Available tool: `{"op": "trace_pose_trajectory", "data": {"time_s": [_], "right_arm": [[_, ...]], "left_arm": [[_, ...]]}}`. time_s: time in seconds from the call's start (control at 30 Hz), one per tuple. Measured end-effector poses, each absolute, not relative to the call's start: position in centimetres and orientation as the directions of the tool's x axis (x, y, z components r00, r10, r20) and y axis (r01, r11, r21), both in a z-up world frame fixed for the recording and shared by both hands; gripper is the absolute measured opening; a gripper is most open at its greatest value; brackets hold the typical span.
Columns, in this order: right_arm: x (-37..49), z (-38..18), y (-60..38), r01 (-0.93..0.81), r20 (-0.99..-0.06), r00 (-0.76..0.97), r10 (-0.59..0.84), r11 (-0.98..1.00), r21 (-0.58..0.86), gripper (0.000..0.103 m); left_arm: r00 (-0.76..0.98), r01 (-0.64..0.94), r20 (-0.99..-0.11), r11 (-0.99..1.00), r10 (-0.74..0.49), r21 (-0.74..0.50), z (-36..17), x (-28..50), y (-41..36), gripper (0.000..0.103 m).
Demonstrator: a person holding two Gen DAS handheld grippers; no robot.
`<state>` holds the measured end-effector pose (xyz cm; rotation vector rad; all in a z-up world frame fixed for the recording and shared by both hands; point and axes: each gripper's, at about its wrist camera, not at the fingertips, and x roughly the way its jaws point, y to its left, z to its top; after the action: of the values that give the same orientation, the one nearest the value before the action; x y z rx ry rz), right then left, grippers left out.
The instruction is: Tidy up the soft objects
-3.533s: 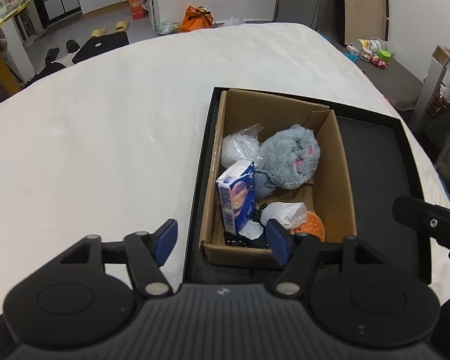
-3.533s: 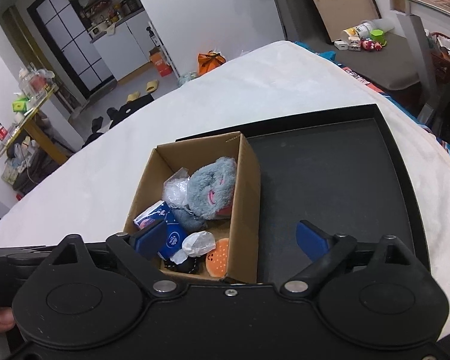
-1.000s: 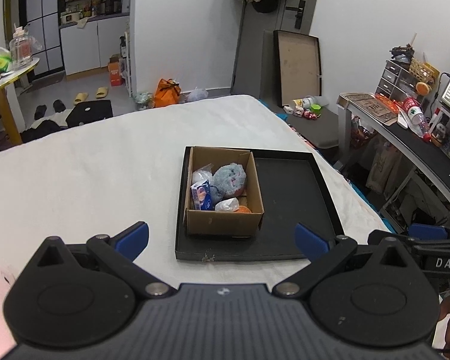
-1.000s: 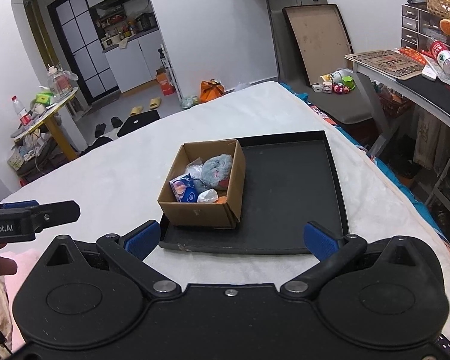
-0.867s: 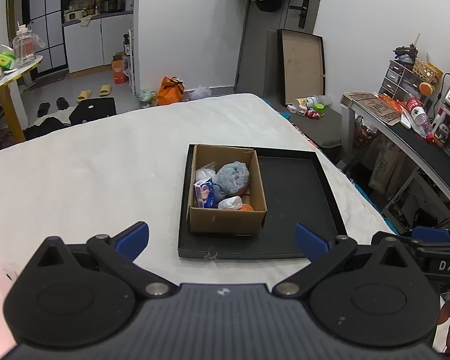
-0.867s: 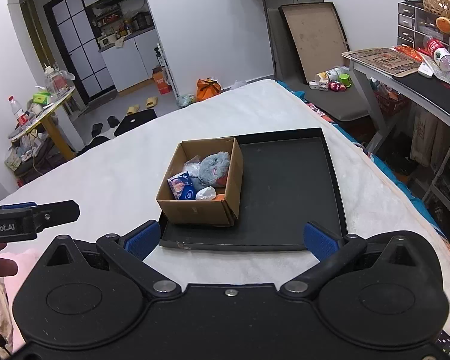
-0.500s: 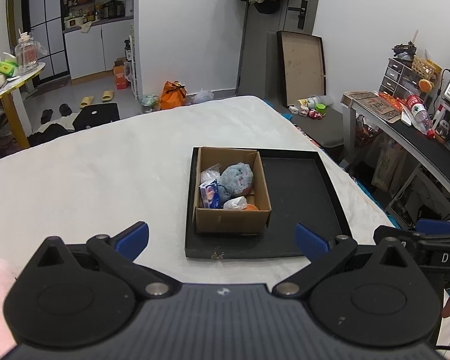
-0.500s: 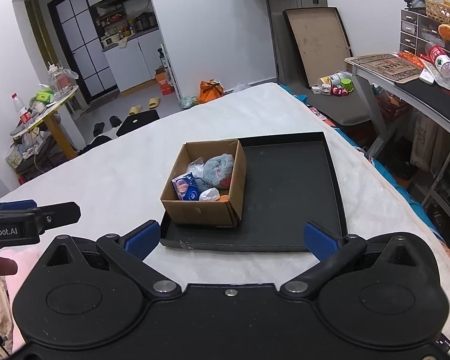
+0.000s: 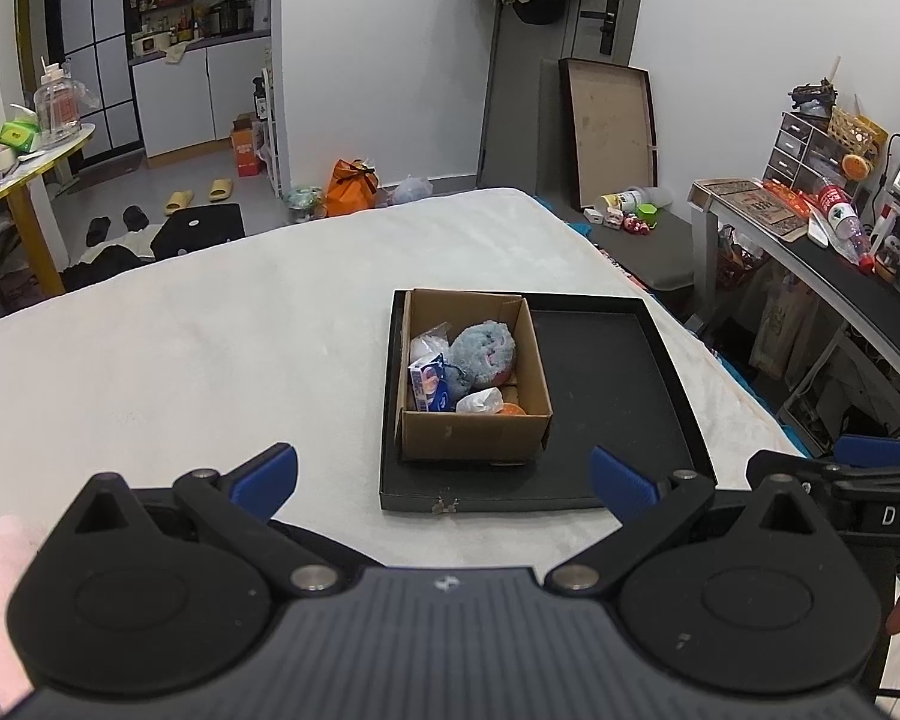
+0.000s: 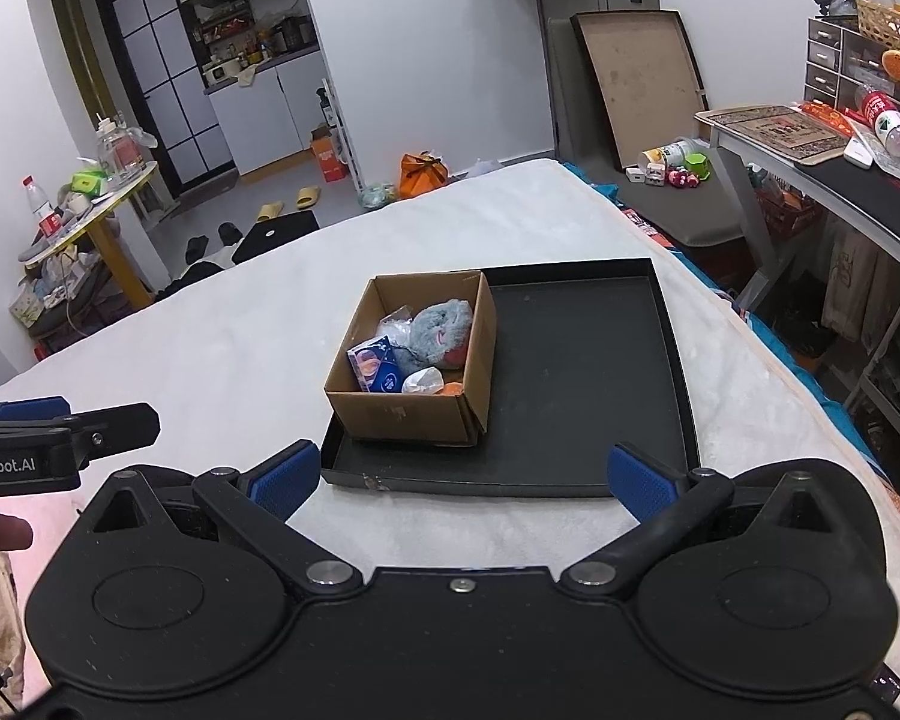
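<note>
Hovering well back, both the left hand-held gripper (image 9: 444,474) and right hand-held gripper (image 10: 462,474) gape empty; the soft toy (image 9: 485,354) sits boxed (image 9: 471,435) on the tray (image 9: 606,396). Seemingly finished; next, check for strays.

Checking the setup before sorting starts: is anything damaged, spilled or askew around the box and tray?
Nothing spilled. The black tray has a chipped near edge, and the cardboard box sits crowded into the tray's left side, leaving the rest bare.

Grey plush toy (image 9: 485,351) upright in cardboard box (image 9: 471,435), blue tissue pack (image 9: 428,386) beside it
</note>
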<state>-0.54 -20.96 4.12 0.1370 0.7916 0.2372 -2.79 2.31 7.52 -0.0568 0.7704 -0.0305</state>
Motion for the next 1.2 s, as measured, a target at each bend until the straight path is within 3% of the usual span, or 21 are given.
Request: {"op": "trace_pose_trajectory", "data": {"time_s": [1.2], "right_arm": [[-0.33, 4.2, -21.43, -0.152, -0.686, 0.677, 0.266, 0.963, 0.223, 0.103]], "left_arm": [[0.704, 0.044, -0.705, 0.996, -0.083, -0.074, 6.86, -1.98, 2.26, 0.103]]}}
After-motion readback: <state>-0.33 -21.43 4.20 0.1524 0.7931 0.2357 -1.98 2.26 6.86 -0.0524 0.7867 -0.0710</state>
